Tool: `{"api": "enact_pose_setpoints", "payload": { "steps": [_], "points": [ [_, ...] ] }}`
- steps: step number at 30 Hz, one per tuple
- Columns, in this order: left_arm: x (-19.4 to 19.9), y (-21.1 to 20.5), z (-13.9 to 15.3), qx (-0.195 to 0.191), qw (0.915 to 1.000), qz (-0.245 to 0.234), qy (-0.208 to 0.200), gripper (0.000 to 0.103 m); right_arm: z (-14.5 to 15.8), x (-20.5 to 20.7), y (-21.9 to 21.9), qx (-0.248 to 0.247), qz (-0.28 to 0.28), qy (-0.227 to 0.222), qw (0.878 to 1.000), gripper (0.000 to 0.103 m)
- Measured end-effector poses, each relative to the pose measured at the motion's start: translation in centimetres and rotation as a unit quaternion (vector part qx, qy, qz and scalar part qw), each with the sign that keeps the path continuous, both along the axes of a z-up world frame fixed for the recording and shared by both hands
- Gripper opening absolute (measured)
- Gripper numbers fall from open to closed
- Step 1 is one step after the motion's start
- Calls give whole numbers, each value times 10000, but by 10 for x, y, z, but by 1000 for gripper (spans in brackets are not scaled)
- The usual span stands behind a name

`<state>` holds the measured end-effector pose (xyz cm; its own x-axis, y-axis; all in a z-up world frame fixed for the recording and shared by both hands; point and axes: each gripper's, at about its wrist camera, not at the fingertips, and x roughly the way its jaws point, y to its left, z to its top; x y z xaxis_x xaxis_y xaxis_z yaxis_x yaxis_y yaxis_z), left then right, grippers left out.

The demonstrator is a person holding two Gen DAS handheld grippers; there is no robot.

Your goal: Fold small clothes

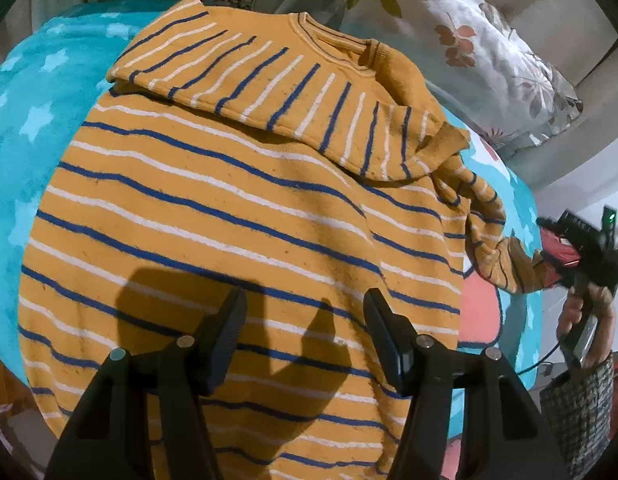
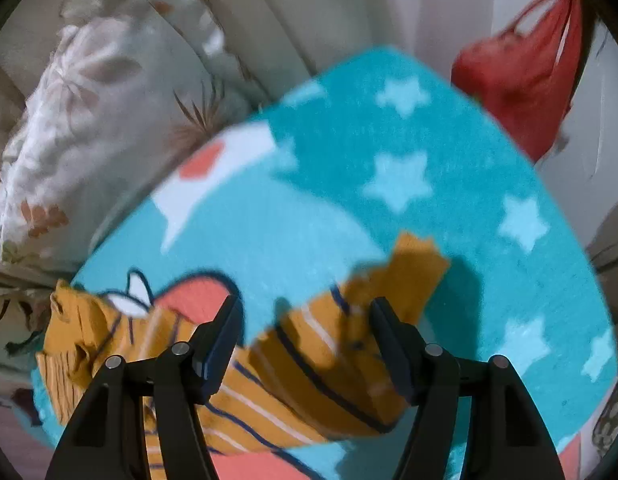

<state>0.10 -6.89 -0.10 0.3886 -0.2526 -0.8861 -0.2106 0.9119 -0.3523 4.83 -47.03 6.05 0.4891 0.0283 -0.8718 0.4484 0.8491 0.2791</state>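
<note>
Your left wrist view: close above the sweater (image 1: pixel 237 216) | right wrist view: low over its sleeve (image 2: pixel 329 364) | both share the blanket (image 1: pixel 25 128).

Home bedroom — turquoise star blanket (image 2: pixel 409 152), floral pillow (image 1: pixel 481 52), red bag (image 2: pixel 525 72) hanging by wall

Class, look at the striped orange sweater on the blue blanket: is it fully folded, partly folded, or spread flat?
Partly folded. One sleeve lies across the sweater chest; the other sleeve trails out over the blanket. The body remains spread.
</note>
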Motion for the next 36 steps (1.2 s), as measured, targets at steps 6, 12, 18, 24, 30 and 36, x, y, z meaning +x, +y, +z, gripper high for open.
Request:
{"api": "enact_pose_setpoints", "payload": {
  "steps": [6, 12, 18, 24, 30, 36],
  "points": [
    [-7, 8, -4, -62, 9999, 114, 62, 60, 37, -26, 31, -1104, 204, -600, 9919, 71],
    [-8, 9, -8, -212, 9996, 162, 95, 60, -43, 18, 24, -275, 257, 1097, 9933, 69],
    [-11, 7, -5, -288, 9995, 82, 36, 60, -38, 26, 27, -796, 325, 1125, 9899, 14],
    [-2, 4, 4, -337, 9993, 113, -104, 60, 47, 11, -24, 228, 392, -160, 9988, 9],
    [10, -5, 4, -380, 9992, -25, -130, 60, 144, -48, -64, 291, 233, -1765, 9836, 9],
    [20, -8, -11, -369, 9992, -91, 109, 60, 45, -96, -108, 655, -592, -875, 9923, 11]
  ]
}}
